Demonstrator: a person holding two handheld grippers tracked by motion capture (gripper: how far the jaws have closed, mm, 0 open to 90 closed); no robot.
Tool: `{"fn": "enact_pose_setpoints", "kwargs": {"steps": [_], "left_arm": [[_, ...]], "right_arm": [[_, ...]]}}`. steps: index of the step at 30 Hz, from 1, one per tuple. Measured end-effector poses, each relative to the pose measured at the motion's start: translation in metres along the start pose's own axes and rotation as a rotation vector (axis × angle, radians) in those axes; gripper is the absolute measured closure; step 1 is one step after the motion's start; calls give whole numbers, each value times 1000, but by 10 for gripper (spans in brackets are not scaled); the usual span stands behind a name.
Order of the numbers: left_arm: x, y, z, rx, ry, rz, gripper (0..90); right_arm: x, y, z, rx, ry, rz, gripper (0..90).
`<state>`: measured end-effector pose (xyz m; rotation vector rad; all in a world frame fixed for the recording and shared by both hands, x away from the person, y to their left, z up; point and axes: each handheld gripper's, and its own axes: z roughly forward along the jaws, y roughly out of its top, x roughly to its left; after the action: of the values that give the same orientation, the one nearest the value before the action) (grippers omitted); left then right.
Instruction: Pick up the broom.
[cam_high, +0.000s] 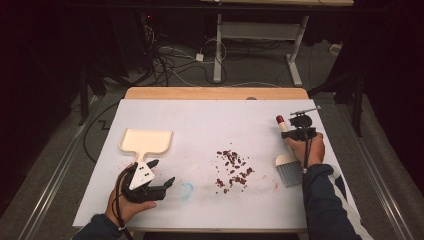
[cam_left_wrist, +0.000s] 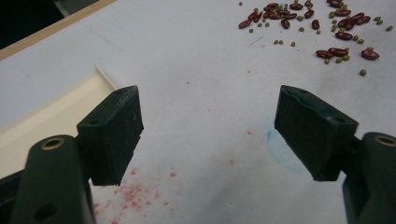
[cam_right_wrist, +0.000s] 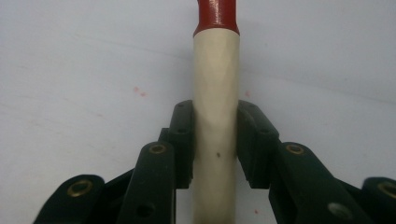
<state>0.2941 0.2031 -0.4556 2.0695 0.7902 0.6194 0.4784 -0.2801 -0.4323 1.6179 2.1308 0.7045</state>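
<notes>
The right gripper (cam_right_wrist: 215, 140) is clamped on the pale handle of a brush (cam_high: 287, 161) with a red tip, its grey bristles resting on the white table cover (cam_high: 210, 120) at the right. The left gripper (cam_high: 159, 176), at the near left, has its jaws wide apart over bare cover, just near of the cream dustpan (cam_high: 146, 140). Red beans (cam_high: 233, 170) lie scattered between brush and dustpan.

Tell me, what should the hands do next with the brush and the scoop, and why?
Probably close the left gripper on the dustpan handle. Its jaws stand wide open beside the pan, holding nothing, while the right gripper is already shut on the brush handle. The beans lie scattered between them, so the pan likely must be gripped before sweeping starts.
</notes>
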Motion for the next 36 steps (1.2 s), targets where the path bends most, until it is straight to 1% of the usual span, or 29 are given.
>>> {"fn": "enact_pose_setpoints", "kwargs": {"steps": [1,2,3,4,6,7,8,10,11,12,13,16,17,18,19,20,21,22,26,27,28,29,30,31,32,33,34,35,36], "left_arm": [[-1,0,-1,-4,1,-1,229],[-1,0,-1,-4,1,-1,228],[-1,0,-3,-6,1,3,229],[-1,0,-3,-6,1,3,229],[-1,1,-4,-10,2,-1,230],[-1,2,-3,-16,-4,-13,231],[-1,2,-3,-16,-4,-13,232],[-4,4,-3,-18,-12,-13,233],[-5,5,-2,-21,-15,-14,234],[-5,5,-2,-21,-15,-14,236],[-7,9,-2,-28,-26,-16,238],[-11,13,-1,-39,-37,-17,245],[-12,15,0,-43,-44,-20,245],[-14,18,1,-48,-53,-22,251],[-16,21,2,-54,-60,-22,253],[-19,24,3,-61,-72,-24,253],[-25,32,5,-71,-97,-20,257],[-25,32,5,-71,-97,-20,258],[-40,50,13,-96,-160,-4,259],[-49,62,18,-110,-201,6,259],[-49,62,18,-110,-201,6,259],[-55,69,20,-120,-219,12,259],[-61,76,23,-129,-238,20,259],[-67,83,25,-139,-261,26,259],[-80,96,32,-160,-304,38,259],[-80,96,32,-160,-304,38,259],[-86,103,36,-163,-319,42,259],[-99,114,45,-172,-357,47,260],[-99,114,45,-172,-357,47,262]], "right_arm": [[0,-2,-6,-32,10,-7,700],[0,-2,-6,-32,10,-7,700],[3,-6,-19,-103,26,-22,701],[4,-8,-25,-138,34,-29,701],[7,-14,-37,-201,52,-34,701],[8,-17,-43,-230,60,-36,701],[9,-20,-49,-255,70,-35,701],[12,-26,-59,-308,87,-50,701],[12,-29,-64,-330,88,-56,702],[12,-29,-64,-330,88,-56,702],[14,-34,-73,-366,108,-66,702],[17,-38,-88,-418,117,-76,702],[17,-38,-88,-418,117,-76,702],[21,-41,-96,-445,123,-80,701],[23,-42,-100,-456,123,-85,702],[23,-42,-100,-456,123,-85,702],[27,-44,-106,-479,130,-90,701],[29,-45,-109,-488,138,-92,702],[39,-46,-124,-544,150,-106,702],[43,-46,-128,-558,148,-110,702],[46,-46,-131,-572,148,-117,702],[49,-46,-134,-586,153,-118,701],[49,-46,-134,-586,153,-118,701],[55,-47,-140,-605,173,-122,701],[59,-48,-142,-620,173,-129,701],[63,-48,-145,-629,171,-138,701],[68,-49,-147,-643,164,-141,701],[73,-50,-149,-654,159,-144,701],[77,-51,-150,-667,157,-157,701]]}}
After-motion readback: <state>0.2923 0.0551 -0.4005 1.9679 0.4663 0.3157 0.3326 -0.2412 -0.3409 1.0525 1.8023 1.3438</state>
